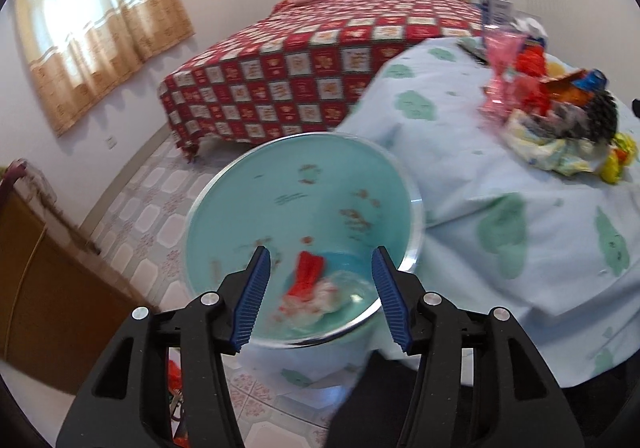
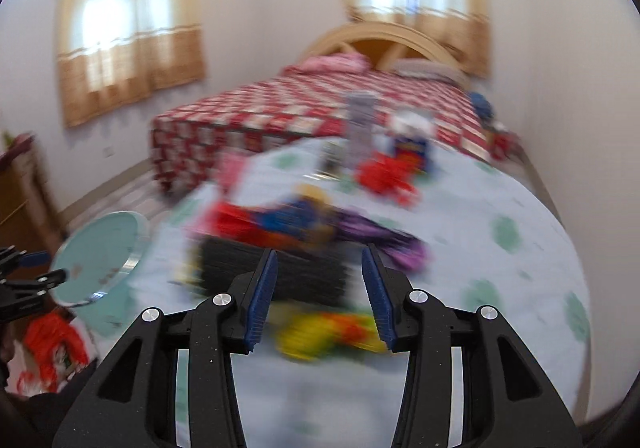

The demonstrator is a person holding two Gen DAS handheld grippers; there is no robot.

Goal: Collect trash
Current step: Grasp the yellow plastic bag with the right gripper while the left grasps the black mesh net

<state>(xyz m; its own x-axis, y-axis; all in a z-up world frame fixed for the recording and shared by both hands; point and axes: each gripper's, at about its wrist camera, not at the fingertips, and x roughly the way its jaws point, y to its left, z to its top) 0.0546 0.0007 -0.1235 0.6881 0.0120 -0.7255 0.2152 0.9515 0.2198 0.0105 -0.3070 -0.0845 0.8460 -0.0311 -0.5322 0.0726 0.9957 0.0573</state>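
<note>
Left gripper [image 1: 320,298] jaws apart, nothing between them, pointed into a teal bin [image 1: 304,208] standing beside the bench [image 1: 500,184], at its cloth-draped edge. Bin already has a red wrapper [image 1: 306,276] and crumpled white scrap [image 1: 320,298] at the bottom. Right gripper [image 2: 318,298] jaws apart too, empty, over the bench with a yellow-orange wrapper [image 2: 328,334] just beyond its tips; view blurred. More trash piled on the bench: black ridged piece [image 2: 276,272], red-blue wrappers [image 2: 276,222], purple wrapper [image 2: 380,238], red crumpled bag [image 2: 386,174]. Bed [image 1: 320,60] with red checkered cover behind.
</note>
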